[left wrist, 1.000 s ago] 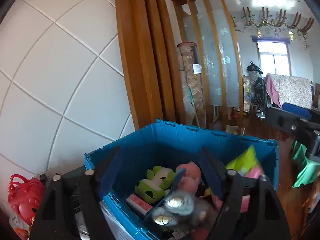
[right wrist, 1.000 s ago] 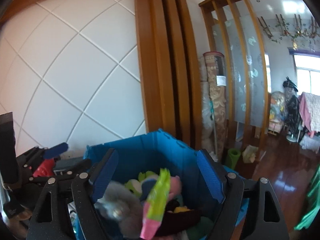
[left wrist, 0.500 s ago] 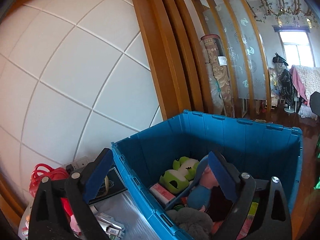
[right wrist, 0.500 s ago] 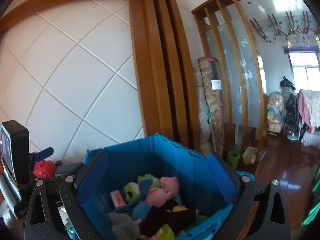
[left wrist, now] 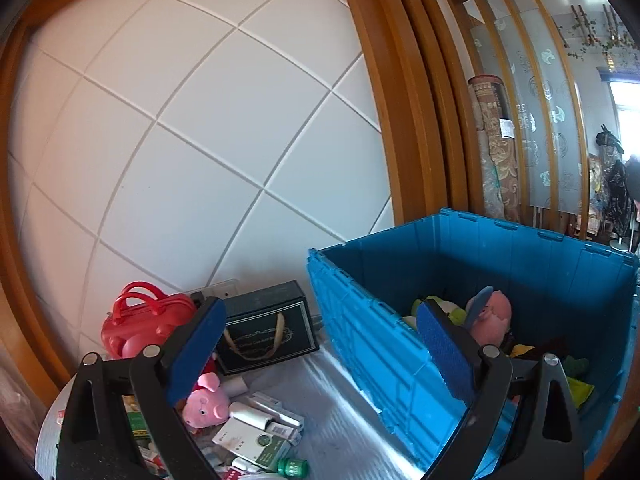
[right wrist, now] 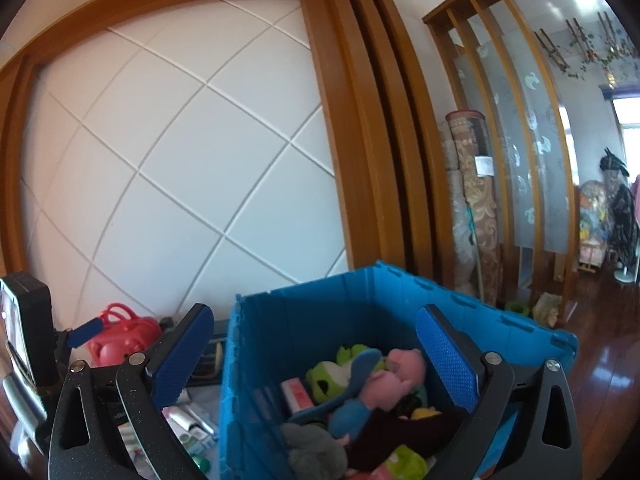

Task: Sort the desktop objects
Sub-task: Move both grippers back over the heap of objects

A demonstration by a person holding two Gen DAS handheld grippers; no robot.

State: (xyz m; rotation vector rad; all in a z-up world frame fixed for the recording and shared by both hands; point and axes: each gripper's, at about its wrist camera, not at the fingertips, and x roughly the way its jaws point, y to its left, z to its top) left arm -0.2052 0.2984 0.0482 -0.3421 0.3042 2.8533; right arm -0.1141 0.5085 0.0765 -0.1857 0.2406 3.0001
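Beside the deep blue plastic crate (left wrist: 372,344) already holding plush toys, both grippers' jaws stand wide apart and empty, apparently freed for the table's (left wrist: 336,412) remaining clutter.

Blue plastic crate (left wrist: 372,344) stands upright, lid off, on the silver-covered tabletop (left wrist: 344,412). Inside crate: pink plush w/ blue part (right wrist: 384,380) lying on top, green plush (right wrist: 332,372) behind it, grey fuzzy toy (right wrist: 312,448) at near wall, pink-white small box (right wrist: 296,394) beside green plush. Left of crate, on tabletop: dark gift box w/ cord handles (left wrist: 268,326) close by, red toy case (left wrist: 140,320) further left, pink pig plush (left wrist: 206,400) lying amid loose small boxes and tubes (left wrist: 256,428).
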